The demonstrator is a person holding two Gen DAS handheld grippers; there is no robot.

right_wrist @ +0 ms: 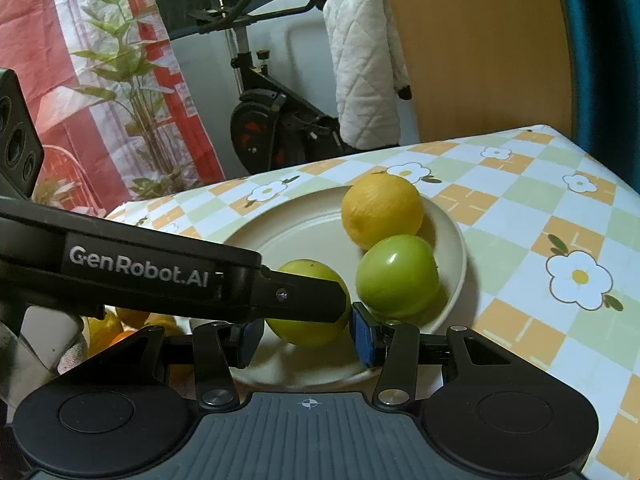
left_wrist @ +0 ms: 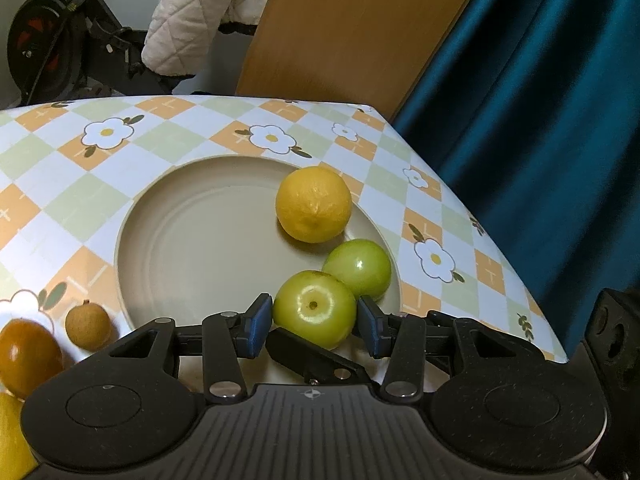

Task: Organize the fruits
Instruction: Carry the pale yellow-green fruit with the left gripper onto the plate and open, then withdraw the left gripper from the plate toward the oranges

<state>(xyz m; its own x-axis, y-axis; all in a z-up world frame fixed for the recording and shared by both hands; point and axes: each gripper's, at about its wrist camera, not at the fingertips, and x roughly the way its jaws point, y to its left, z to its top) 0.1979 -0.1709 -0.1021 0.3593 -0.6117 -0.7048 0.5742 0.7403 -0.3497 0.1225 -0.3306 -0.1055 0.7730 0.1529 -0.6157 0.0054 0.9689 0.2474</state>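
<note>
A beige plate [left_wrist: 192,240] on the checked tablecloth holds a yellow lemon [left_wrist: 314,205] and two green fruits. My left gripper [left_wrist: 315,322] has its blue pads on both sides of the near green fruit [left_wrist: 314,307]; the second green fruit [left_wrist: 358,267] touches it behind. In the right wrist view the same plate [right_wrist: 304,220], lemon [right_wrist: 382,209] and far green fruit [right_wrist: 397,275] show. My right gripper [right_wrist: 306,336] is open just in front of the near green fruit [right_wrist: 308,328], which the left gripper's black finger crosses.
A small brown fruit [left_wrist: 88,325], an orange-brown fruit [left_wrist: 28,356] and a yellow fruit [left_wrist: 10,440] lie left of the plate. The table edge [left_wrist: 500,240] runs close on the right, with a blue curtain [left_wrist: 540,100] and a wooden board [left_wrist: 344,28] behind.
</note>
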